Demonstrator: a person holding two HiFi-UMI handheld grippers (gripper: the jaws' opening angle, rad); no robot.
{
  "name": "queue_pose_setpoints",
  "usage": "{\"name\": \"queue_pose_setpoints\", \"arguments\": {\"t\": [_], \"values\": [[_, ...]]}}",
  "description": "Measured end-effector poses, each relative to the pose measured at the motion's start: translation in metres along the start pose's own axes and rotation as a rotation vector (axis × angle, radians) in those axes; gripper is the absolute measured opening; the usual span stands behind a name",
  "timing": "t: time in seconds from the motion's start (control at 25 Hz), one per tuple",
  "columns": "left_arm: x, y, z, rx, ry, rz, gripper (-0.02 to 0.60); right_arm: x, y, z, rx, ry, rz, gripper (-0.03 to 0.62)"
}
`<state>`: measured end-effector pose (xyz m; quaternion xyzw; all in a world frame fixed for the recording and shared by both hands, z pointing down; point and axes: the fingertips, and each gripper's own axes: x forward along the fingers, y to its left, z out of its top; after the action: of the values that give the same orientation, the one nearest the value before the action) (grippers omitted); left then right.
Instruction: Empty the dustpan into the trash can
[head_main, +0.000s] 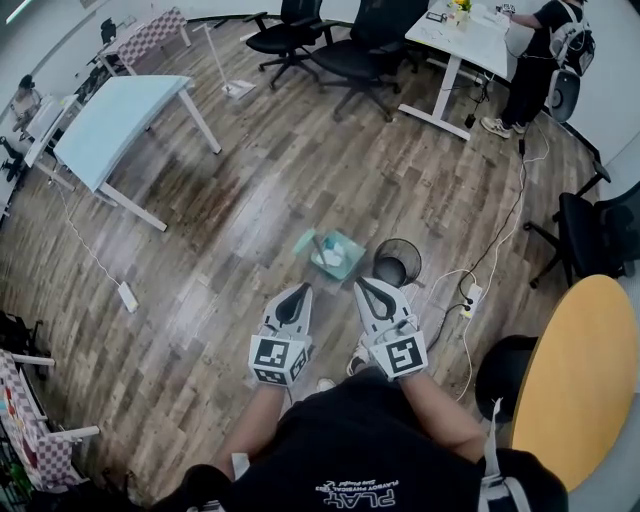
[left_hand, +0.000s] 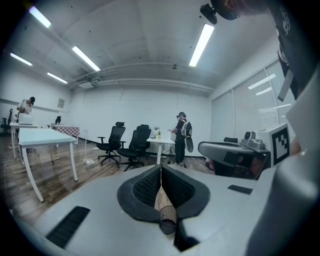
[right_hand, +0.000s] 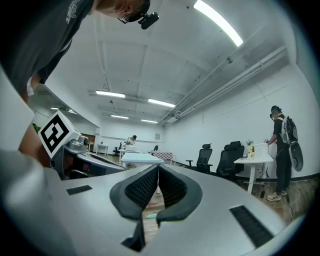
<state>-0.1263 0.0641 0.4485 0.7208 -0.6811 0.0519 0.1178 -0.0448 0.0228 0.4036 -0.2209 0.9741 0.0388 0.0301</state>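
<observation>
Head view: the approach step is in hand. The dustpan (head_main: 336, 256) lies on the floor just ahead of both tips, with white scraps in it. The trash can (head_main: 397, 262) stands just beside it, ahead of the right gripper (head_main: 362, 284). The left gripper (head_main: 300, 291) is alongside. Nothing is lifted yet.

Left gripper view: the left gripper (left_hand: 161, 168) has its jaws together and is empty.

Right gripper view: the right gripper (right_hand: 157, 168) is likewise closed and empty, with a green sliver of dustpan (right_hand: 150, 216) below. Next, in my judgement, one gripper must open to take the dustpan.
</observation>
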Motion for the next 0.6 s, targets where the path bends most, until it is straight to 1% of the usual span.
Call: {"name": "queue_pose_setpoints", "arguments": {"t": [0.12, 0.16, 0.28, 0.4, 0.48, 0.6], "values": [[0.032, -0.001, 0.014, 0.067, -0.002, 0.005, 0.025, 0.017, -0.027, -0.005, 0.06, 0.002, -0.008, 0.023], [0.041, -0.002, 0.018, 0.077, -0.006, 0.005, 0.025, 0.022, -0.035, -0.006, 0.079, 0.0, -0.012, 0.023], [0.068, 0.0, 0.028, 0.075, -0.011, 0.013, 0.025, 0.036, -0.06, -0.008, 0.107, -0.008, -0.011, 0.025], [0.091, -0.002, 0.033, 0.044, -0.001, 0.018, 0.025, 0.041, -0.083, -0.008, 0.12, -0.012, -0.006, 0.023], [0.1, 0.0, 0.032, 0.038, 0.019, 0.019, 0.025, 0.045, -0.091, -0.012, 0.118, -0.012, 0.002, 0.023], [0.109, 0.007, 0.028, 0.052, 0.052, 0.017, 0.025, 0.055, -0.096, -0.017, 0.119, -0.014, 0.011, 0.023]]}}
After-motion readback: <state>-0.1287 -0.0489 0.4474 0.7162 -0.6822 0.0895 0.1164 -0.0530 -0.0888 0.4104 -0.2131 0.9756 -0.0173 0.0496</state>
